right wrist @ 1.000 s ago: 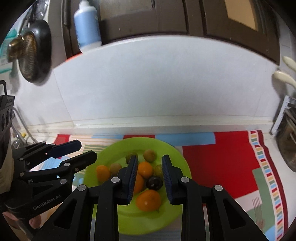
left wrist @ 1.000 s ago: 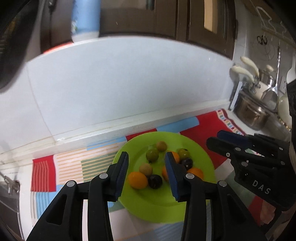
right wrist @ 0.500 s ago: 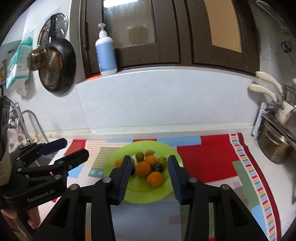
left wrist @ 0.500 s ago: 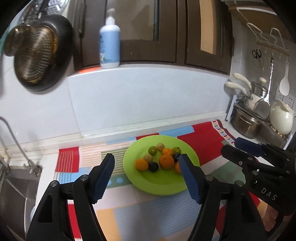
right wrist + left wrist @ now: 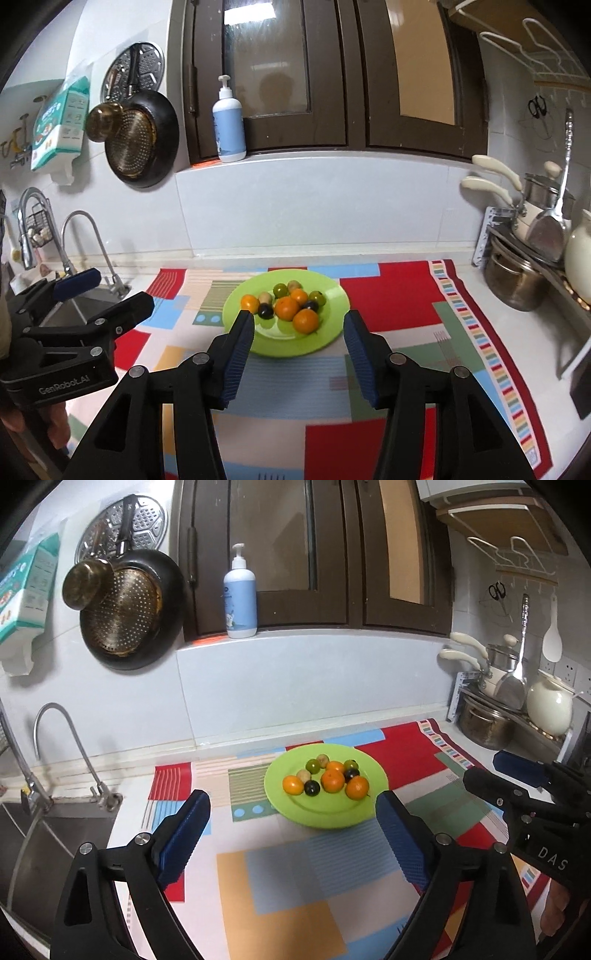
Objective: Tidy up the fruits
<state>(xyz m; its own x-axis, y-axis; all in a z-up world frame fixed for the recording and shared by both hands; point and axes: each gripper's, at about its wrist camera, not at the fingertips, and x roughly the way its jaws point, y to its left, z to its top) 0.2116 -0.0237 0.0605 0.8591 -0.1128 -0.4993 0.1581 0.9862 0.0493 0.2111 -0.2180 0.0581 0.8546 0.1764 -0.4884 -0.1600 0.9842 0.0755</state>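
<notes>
A lime green plate (image 5: 325,814) (image 5: 332,295) sits on the patchwork mat and carries several small fruits: oranges (image 5: 332,780) (image 5: 306,321), green ones (image 5: 313,765) (image 5: 280,290), dark plums (image 5: 311,787) (image 5: 265,311) and a tan one (image 5: 304,775). My left gripper (image 5: 293,829) hangs well back from the plate, its jaws opening wide with nothing between them. My right gripper (image 5: 299,345) is also back from the plate, jaws opening and empty. Each gripper shows at the edge of the other's view.
A sink (image 5: 40,834) with a curved tap (image 5: 62,738) lies left of the mat (image 5: 295,878). Pots and a white jug (image 5: 580,258) crowd a rack at the right. A pan (image 5: 129,613) hangs on the wall; a soap bottle (image 5: 240,594) stands on the sill.
Both grippers pulled back and up from right over the fruits, so the plate looks smaller and farther. Both sets of jaws spread apart, the left far wider. The fruits stayed on the plate.
</notes>
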